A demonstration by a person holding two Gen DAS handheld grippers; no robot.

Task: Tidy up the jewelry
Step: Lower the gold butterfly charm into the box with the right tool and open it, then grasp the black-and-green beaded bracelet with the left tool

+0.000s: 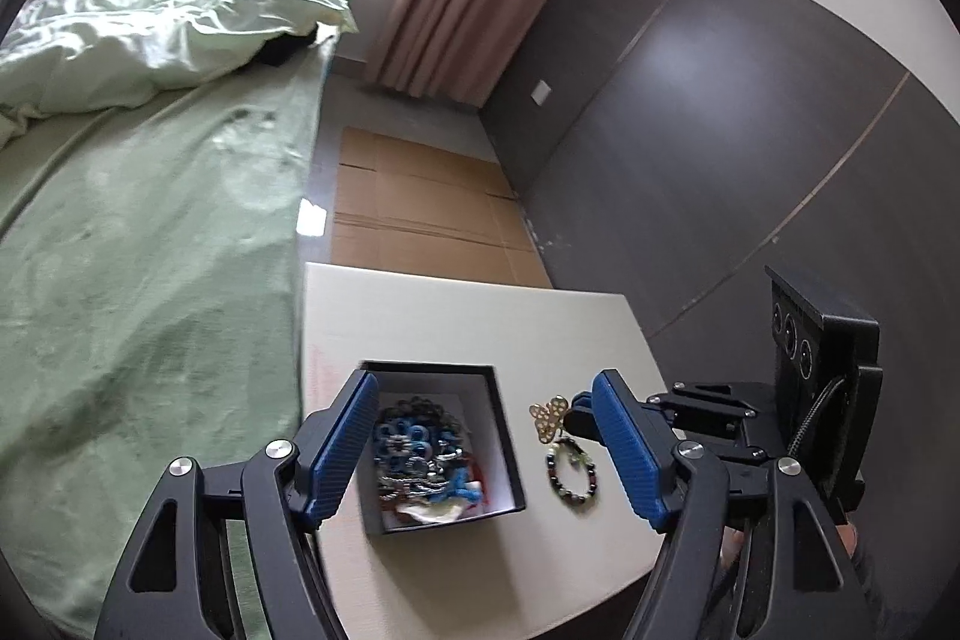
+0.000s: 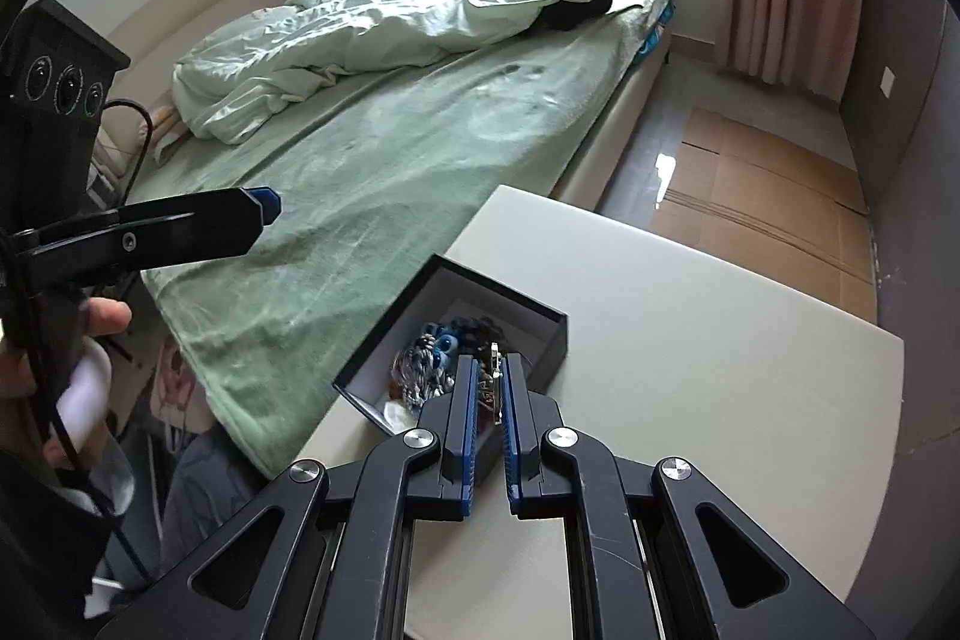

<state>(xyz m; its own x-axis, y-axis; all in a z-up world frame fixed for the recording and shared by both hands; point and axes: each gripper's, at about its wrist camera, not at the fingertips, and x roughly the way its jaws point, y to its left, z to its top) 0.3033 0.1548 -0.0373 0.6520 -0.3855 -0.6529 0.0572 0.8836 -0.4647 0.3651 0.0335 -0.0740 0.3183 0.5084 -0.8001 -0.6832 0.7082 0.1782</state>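
Observation:
A black box with a white inside [image 1: 501, 436] [image 2: 540, 334] stands on a white table [image 1: 540, 322] [image 2: 690, 340] and holds a heap of jewelry [image 1: 420, 454] [image 2: 438, 352]: blue rings, dark beads, silver chains. My left gripper [image 1: 485, 379] [image 2: 267, 208] hovers over the box, open, nothing between its blue pads. To the right of the box, my right gripper [image 2: 489, 367] [image 1: 579, 403] is shut on a gold openwork ornament [image 2: 495, 382] [image 1: 549, 415]. A dark beaded bracelet [image 1: 573, 472] sits just below the ornament; I cannot tell whether it hangs from the ornament or lies on the table.
A bed with a green sheet [image 1: 150, 250] [image 2: 390, 148] and a rumpled quilt [image 2: 390, 16] borders the table's left side. Flattened cardboard [image 1: 420, 196] [image 2: 762, 196] lies on the floor beyond. A dark wall panel [image 1: 720, 130] runs along the right. A hand [image 2: 90, 334] grips the left tool's handle.

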